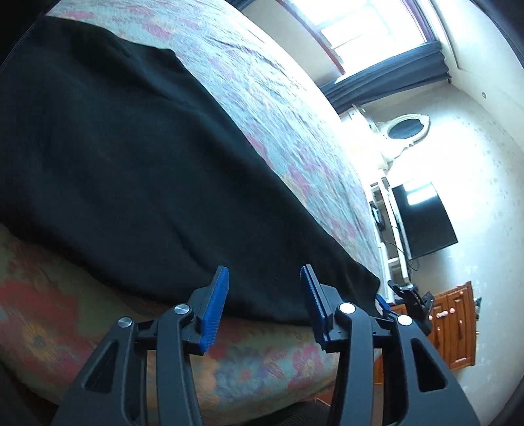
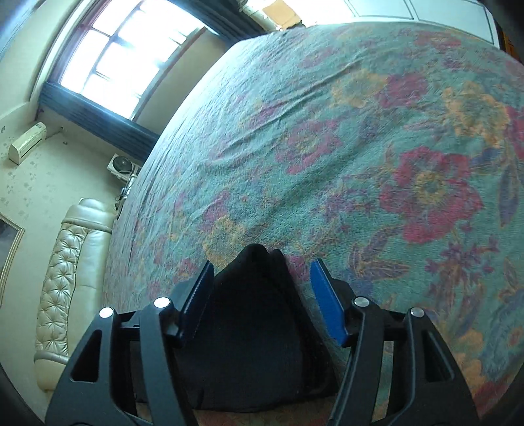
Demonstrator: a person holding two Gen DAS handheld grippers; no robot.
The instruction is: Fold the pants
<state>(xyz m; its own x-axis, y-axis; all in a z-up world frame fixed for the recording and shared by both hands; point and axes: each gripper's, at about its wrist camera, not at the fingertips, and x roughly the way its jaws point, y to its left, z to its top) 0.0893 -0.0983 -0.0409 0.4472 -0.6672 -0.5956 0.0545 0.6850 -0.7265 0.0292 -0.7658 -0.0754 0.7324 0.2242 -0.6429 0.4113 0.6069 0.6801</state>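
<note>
Black pants (image 1: 131,157) lie spread flat on the floral bedspread (image 1: 262,98), their near edge running along the side of the bed. My left gripper (image 1: 265,288) hovers just over that near edge, open, its blue pads (image 1: 216,295) apart and touching no cloth. In the right wrist view a bunched peak of the black pants (image 2: 255,311) stands between the fingers of my right gripper (image 2: 262,285). The jaws are open, and the right pad (image 2: 327,304) is clear of the cloth. Part of the right gripper (image 1: 389,296) also shows at the pants' right corner.
The bedspread (image 2: 360,131) stretches far ahead of the right gripper. A window (image 1: 370,29), a wall television (image 1: 422,219) and a wooden dresser (image 1: 455,327) lie beyond the bed. A cream padded headboard (image 2: 68,285) and a window (image 2: 124,49) flank the other side.
</note>
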